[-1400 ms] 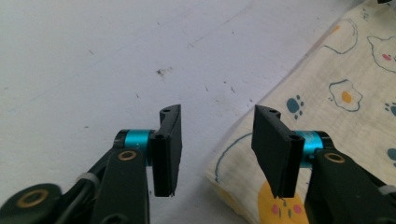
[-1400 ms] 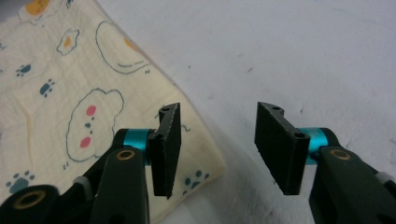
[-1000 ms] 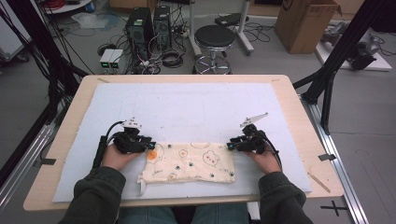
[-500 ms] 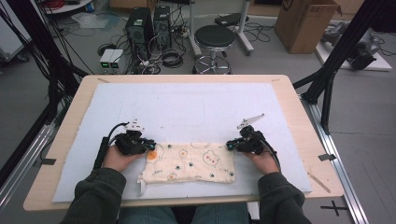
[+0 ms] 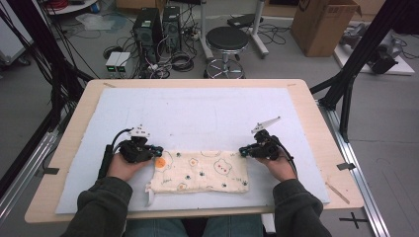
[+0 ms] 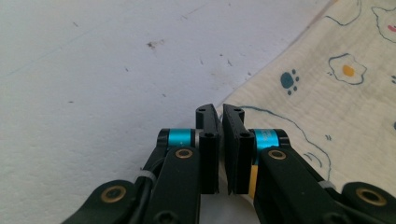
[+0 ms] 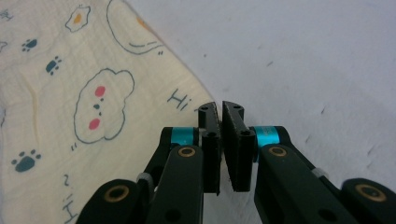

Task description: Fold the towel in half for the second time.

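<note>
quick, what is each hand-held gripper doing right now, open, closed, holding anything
Left hand-held gripper: jaws have just closed, pinching the far left corner of the printed cloth.
Right hand-held gripper: jaws have just closed, pinching its far right corner.

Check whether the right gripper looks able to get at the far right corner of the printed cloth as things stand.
Probably yes. The right gripper is at that corner of the printed cloth already, jaws closed with the cloth's edge at their tips. Nothing on the white mat stands in the way.
</note>
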### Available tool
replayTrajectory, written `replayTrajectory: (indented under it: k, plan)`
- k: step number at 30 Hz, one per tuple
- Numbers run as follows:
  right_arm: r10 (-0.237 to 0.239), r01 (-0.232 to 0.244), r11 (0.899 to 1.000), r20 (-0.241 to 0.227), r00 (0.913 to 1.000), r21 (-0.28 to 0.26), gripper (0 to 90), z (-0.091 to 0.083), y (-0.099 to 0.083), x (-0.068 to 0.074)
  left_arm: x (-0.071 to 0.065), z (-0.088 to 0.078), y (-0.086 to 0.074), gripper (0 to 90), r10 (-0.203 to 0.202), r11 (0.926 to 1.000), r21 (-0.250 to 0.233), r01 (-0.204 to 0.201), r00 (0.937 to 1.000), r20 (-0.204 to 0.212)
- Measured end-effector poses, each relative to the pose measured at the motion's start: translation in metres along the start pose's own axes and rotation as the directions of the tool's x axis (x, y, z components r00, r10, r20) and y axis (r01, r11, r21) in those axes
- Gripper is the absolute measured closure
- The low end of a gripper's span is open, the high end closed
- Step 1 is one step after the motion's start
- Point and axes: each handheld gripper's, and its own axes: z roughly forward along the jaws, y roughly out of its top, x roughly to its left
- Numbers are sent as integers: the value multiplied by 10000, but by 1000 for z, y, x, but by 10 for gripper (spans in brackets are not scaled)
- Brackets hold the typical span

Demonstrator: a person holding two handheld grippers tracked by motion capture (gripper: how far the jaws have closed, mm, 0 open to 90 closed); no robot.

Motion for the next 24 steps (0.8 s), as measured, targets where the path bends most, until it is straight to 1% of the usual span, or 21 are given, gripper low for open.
replayTrajectory:
  k: [3, 5, 7, 9, 12, 14, 16, 17, 19, 20, 21, 22, 24]
  plan:
    - [-85, 85, 10000, 49, 10000, 13, 860, 0, 8, -1, 3, -2, 2, 849, -76, 9999, -116, 73, 9998, -204]
    - [-92, 92, 10000, 91, 9999, 5, 860, 0, 12, -3, 6, -4, 4, 850, -178, 9996, -229, 171, 9994, -309]
    - [-52, 53, 10000, 150, 9999, -52, 860, 0, 17, -5, 10, -5, 6, 849, -184, 9995, -254, 173, 9989, -432]
    - [-39, 42, 9999, 202, 9998, -135, 860, 1, 23, -8, 14, -8, 7, 849, -378, 9981, -499, 353, 9981, -496]
    - [11, -7, 9999, 353, 9994, -130, 860, 3, 30, -13, 20, -9, 8, 849, -665, 9956, -698, 623, 9960, -593]
    - [83, -75, 9997, 363, 9993, -211, 860, 4, 36, -17, 24, -10, 11, 849, -540, 9967, -645, 492, 9958, -745]
    - [130, -118, 9996, 450, 9989, -258, 860, 6, 41, -20, 28, -9, 14, 849, -740, 9941, -855, 675, 9944, -753]
    - [124, -110, 9996, 495, 9987, -271, 860, 7, 43, -22, 31, -8, 15, 849, -781, 9946, -745, 723, 9939, -780]
    - [274, -249, 9988, 586, 9979, -421, 860, 9, 46, -26, 35, -8, 17, 849, -793, 9946, -740, 727, 9927, -908]
    - [345, -315, 9982, 611, 9975, -501, 860, 9, 47, -27, 37, -8, 20, 849, -846, 9926, -951, 755, 9918, -961]
    - [413, -369, 9973, 687, 9968, -640, 860, 10, 48, -29, 38, -8, 20, 849, -829, 9923, -1000, 729, 9915, -1006]
    - [472, -427, 9970, 708, 9964, -649, 860, 11, 48, -30, 38, -7, 21, 848, -861, 9916, -1048, 754, 9911, -1012]
    - [547, -506, 9972, 754, 9957, -555, 860, 15, 48, -32, 40, -5, 20, 848, -815, 9929, -952, 719, 9915, -1011]
